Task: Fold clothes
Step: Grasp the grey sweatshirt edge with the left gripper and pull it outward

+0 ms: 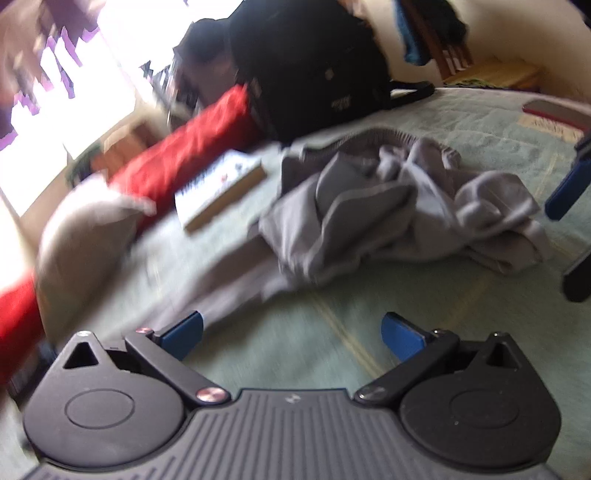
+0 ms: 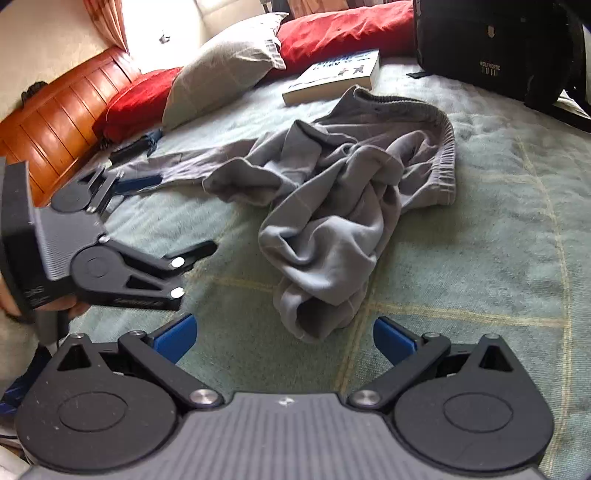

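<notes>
A pair of grey sweatpants (image 2: 332, 192) lies crumpled in the middle of the bed (image 2: 498, 229), its ribbed waistband (image 2: 424, 118) arched toward 1 o'clock in my right wrist view and one leg trailing flat toward 9 o'clock. It looks soft, light and limp, a knit that I judge will sag and drag along the blanket rather than hold any shape; the thick waistband or a leg cuff looks the surest place to pinch. My right gripper (image 2: 282, 341) hangs just short of the bunched near end at 6 o'clock, blue fingers (image 2: 173, 338) spread wide and holding nothing. My left gripper (image 1: 291, 334) is likewise spread and holding nothing, low over the blanket near the trailing leg. Beyond the waistband at 12 o'clock lies a paperback book (image 2: 336, 75), its blue cover lettering too blurred to read. A black bag (image 2: 491, 48) at 1 o'clock carries a small white label I cannot make out. Red pillows (image 2: 343, 29) and a grey one (image 2: 225, 62) line the wooden headboard (image 2: 62, 107).
</notes>
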`<act>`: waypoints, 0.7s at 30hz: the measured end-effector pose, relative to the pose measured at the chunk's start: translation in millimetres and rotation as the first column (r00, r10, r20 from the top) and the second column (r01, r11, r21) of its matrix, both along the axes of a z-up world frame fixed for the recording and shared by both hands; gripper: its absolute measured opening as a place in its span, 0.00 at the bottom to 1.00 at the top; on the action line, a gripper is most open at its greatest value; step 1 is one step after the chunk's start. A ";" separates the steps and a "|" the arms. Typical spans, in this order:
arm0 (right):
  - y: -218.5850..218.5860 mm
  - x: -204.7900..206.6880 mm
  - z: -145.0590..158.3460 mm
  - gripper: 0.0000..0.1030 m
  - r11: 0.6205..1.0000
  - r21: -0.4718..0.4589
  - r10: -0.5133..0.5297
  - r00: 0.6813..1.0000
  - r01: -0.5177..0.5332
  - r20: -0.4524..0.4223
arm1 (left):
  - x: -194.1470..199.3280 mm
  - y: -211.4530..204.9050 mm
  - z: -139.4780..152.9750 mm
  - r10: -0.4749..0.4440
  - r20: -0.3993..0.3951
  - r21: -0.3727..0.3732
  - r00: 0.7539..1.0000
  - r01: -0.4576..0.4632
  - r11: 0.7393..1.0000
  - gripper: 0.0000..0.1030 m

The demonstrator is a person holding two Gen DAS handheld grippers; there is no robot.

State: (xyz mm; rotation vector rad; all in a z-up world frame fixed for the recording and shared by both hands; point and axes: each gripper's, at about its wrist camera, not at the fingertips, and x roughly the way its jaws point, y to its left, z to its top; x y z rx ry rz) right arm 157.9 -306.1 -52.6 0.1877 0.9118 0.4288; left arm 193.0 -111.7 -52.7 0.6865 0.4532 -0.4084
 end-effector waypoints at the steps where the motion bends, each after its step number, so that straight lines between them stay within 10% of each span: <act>1: -0.4 -0.5 0.3 1.00 1.000 0.002 -0.002 1.000 0.002 0.001 | 0.4 -5.1 -1.3 -0.022 0.043 0.037 0.999 0.020 0.999 0.98; 11: -4.8 0.5 -1.6 1.00 1.000 0.018 -0.017 1.000 0.018 -0.008 | -7.2 -43.9 -29.3 -0.275 0.226 0.366 0.934 0.180 0.913 0.49; 17: -0.2 0.4 -1.1 1.00 1.000 0.015 -0.002 1.000 0.002 -0.013 | -12.8 -52.0 -39.9 -0.328 0.191 0.401 0.925 0.231 0.886 0.10; 21: 9.4 -1.3 2.0 1.00 0.999 -0.026 0.033 0.999 -0.034 -0.013 | -24.8 -40.5 -30.4 -0.339 0.206 0.377 0.918 0.245 0.893 0.04</act>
